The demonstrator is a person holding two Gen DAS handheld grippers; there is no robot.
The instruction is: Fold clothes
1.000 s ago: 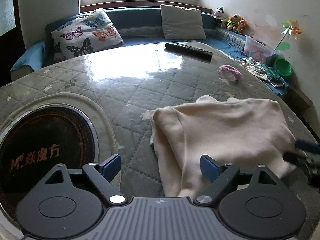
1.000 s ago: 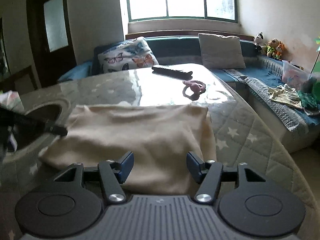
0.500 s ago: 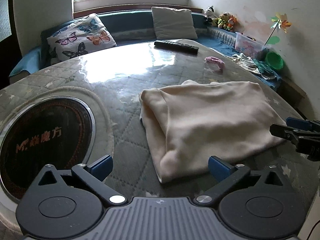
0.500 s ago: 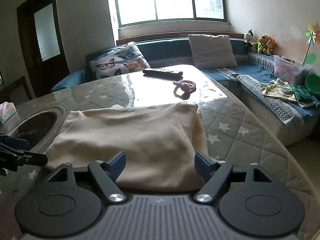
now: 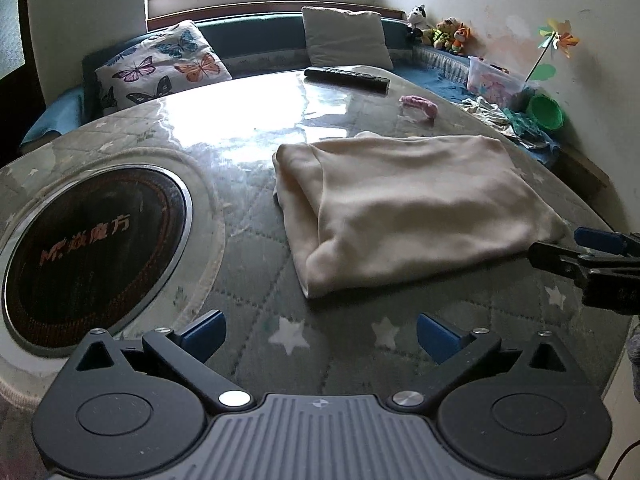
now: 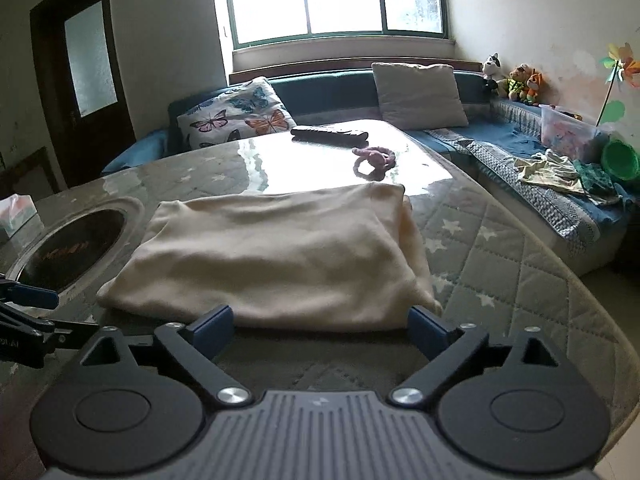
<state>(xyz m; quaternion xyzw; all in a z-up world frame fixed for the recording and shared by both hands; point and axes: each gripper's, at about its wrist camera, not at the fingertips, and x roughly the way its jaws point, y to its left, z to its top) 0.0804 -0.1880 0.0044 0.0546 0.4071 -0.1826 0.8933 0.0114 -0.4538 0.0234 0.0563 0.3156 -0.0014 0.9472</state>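
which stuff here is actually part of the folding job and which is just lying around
Part of the job:
cream garment, folded on the table
left gripper, open
right gripper, open

Just lying about:
remote control
pink hair tie
butterfly pillow
tissue box
green bowl

The garment [image 5: 408, 204] is lying on the table [image 5: 248, 264], with the hob [image 5: 88, 248] sitting left of it and the remote [image 5: 346, 77] resting behind, sofa [image 6: 340, 96] beyond.
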